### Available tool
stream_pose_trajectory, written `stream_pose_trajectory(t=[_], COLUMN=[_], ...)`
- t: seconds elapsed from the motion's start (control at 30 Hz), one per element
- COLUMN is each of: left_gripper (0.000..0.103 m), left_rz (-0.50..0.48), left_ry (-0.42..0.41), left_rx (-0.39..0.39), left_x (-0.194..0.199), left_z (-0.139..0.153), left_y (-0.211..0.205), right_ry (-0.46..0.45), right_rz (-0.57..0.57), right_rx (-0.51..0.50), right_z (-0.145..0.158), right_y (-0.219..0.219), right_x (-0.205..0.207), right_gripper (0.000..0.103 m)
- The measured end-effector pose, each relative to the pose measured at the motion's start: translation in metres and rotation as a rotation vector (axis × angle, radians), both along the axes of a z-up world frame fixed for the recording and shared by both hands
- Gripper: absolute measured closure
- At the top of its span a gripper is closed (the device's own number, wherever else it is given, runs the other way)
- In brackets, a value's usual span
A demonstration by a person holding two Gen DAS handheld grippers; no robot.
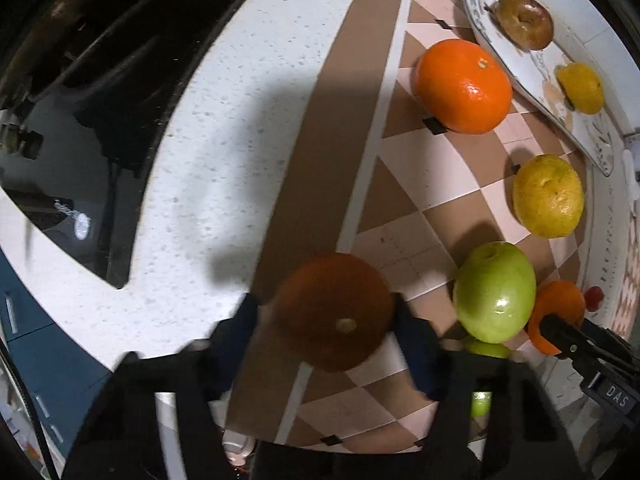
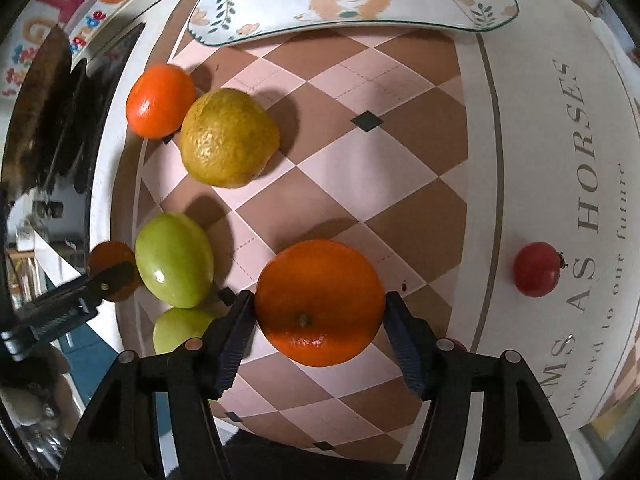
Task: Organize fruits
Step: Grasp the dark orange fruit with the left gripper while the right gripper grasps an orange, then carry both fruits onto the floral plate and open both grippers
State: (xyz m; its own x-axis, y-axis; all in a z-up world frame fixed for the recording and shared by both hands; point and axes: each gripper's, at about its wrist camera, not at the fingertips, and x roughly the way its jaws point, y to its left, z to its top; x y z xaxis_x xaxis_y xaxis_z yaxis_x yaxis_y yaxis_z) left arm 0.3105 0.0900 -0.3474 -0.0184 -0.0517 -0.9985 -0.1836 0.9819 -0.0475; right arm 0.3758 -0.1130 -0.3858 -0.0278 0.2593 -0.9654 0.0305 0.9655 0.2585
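My left gripper (image 1: 326,308) points straight down with its pads against a small shaded orange (image 1: 334,312) at the checked cloth's edge. The left pad is blurred. In the right wrist view one of its fingers (image 2: 114,276) crosses that orange (image 2: 108,258). My right gripper (image 2: 320,304) is shut on a larger bright orange (image 2: 318,300), both pads touching its sides. A flowered plate (image 2: 360,26) at the back holds a brown fruit (image 1: 524,20) and a yellow one (image 1: 582,88).
On the checked cloth (image 2: 360,184) lie another orange (image 2: 160,100), a yellow-green citrus (image 2: 228,138), a green apple (image 2: 174,260) and a second green fruit (image 2: 180,330). A small red fruit (image 2: 536,269) sits on the lettered border. A white counter (image 1: 224,152) and a dark recess lie to the left.
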Motion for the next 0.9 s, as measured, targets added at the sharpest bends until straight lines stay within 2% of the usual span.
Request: stream_pose_trajectory(t=[0.33, 0.4, 0.5, 0.63, 0.7, 0.8, 0.9], left_gripper=[0.052, 0.052, 0.052, 0.052, 0.052, 0.052, 0.052], left_rz=[-0.017, -0.015, -0.02, -0.049, -0.061, -0.08, -0.08], left_ry=[-0.039, -0.052, -0.114, -0.21, -0.233, -0.241, -0.202], left_rx=[0.026, 0.009, -0.034, -0.117, -0.164, -0.19, -0.205], left_x=[0.002, 0.009, 0.011, 0.044, 0.066, 0.106, 0.144], left_z=[0.005, 0.017, 0.053, 0.103, 0.119, 0.128, 0.117], left_y=[-0.007, -0.007, -0.012, -0.037, -0.048, -0.065, -0.074], right_ry=[0.014, 0.009, -0.018, -0.101, -0.146, -0.2, -0.229], right_rz=[0.018, 0.011, -0.023, -0.079, -0.103, -0.126, -0.127], right_rx=[-0.017, -0.011, 0.025, 0.079, 0.098, 0.109, 0.099], right_z=[-0.011, -0.008, 0.007, 0.045, 0.062, 0.078, 0.075], right_y=[0.009, 0.007, -0.004, -0.022, -0.032, -0.042, -0.045], right_x=[0.003, 0.003, 0.007, 0.028, 0.044, 0.076, 0.114], right_gripper=[0.037, 0.037, 0.037, 0.037, 0.037, 0.037, 0.037])
